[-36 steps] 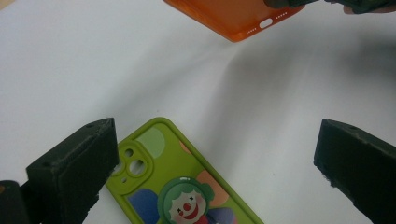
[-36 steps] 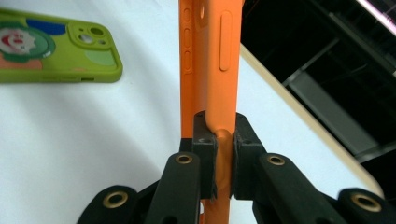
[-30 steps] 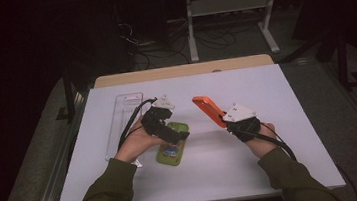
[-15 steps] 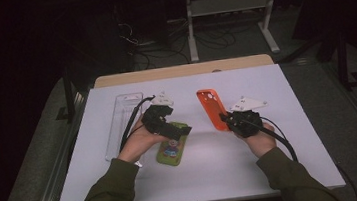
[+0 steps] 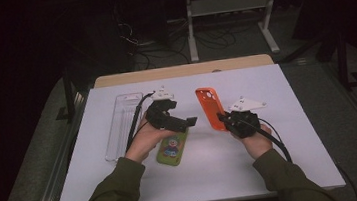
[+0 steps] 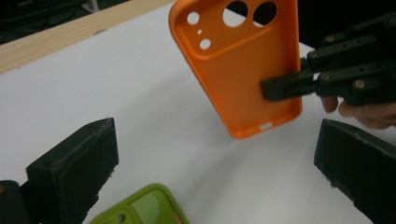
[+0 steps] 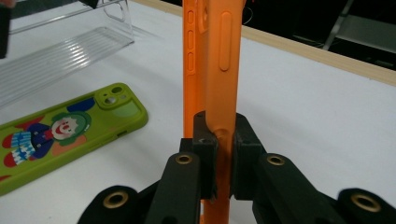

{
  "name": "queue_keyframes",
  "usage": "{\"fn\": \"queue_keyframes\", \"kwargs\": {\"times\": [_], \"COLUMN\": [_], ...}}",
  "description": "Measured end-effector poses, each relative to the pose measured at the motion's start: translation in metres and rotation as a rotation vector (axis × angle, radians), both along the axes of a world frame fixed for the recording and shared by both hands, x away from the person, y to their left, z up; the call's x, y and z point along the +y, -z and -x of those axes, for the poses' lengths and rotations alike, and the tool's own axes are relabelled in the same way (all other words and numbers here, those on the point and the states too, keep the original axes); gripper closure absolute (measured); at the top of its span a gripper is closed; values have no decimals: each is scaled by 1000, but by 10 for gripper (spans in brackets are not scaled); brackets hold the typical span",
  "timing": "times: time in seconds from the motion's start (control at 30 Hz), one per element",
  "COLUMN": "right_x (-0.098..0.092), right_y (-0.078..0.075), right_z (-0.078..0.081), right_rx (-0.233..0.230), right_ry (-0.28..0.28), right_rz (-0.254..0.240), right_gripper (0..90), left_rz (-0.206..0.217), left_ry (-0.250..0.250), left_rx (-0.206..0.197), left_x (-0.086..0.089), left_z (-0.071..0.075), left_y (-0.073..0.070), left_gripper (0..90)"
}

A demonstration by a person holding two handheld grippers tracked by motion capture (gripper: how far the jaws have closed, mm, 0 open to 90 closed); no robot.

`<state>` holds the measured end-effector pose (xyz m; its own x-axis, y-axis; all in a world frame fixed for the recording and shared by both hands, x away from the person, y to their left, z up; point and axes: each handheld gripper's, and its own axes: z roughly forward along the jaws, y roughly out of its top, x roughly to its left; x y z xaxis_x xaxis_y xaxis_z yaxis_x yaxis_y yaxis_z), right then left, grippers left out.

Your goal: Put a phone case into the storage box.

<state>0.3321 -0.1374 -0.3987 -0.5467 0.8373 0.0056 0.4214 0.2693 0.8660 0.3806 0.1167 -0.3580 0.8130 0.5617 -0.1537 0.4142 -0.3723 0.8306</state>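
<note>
High view: white table [image 5: 283,160], dark room

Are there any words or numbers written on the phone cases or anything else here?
No readable text anywhere.
Green phone case: a cartoon clown picture, no words.
Orange phone case, held by the right gripper: plain, just holes for the camera.
Clear plastic tray: no label.
Left gripper: no markings to read.
</note>
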Motion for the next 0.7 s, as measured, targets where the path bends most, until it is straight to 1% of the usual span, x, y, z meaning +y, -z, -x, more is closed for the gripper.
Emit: {"fn": "queue_keyframes", "kwargs": {"times": [0.1,0.13,0.17,0.2,0.27,0.33,0.47,0.5,0.7], "right_x": [2,2,2,2,3,4,7,8,12], "right_y": [-1,-1,-1,-1,-1,-1,-1,-1,-1], "right_z": [0,0,0,1,1,1,2,2,3], "right_rx": [-2,-8,-14,-10,-7,-15,-17,-17,-20], "right_ry": [2,4,2,4,3,-1,-7,-6,-17], "right_rz": [-8,-7,-2,-5,-9,-8,-16,-15,-19], "right_gripper": [820,820,820,820,820,820,820,820,820], "left_rz": [1,12,11,22,31,43,71,67,98], "left_ry": [-7,-13,-12,-18,-18,-18,-22,-21,-23], "left_rx": [0,-1,-1,-2,2,2,9,9,16], "left_x": [-4,-6,-7,-9,-12,-16,-22,-23,-28], "left_z": [-1,-2,-3,-4,-6,-7,-8,-9,-11], "left_y": [0,0,0,0,0,1,1,1,3], "left_gripper": [0,0,0,0,0,0,0,0,0]}}
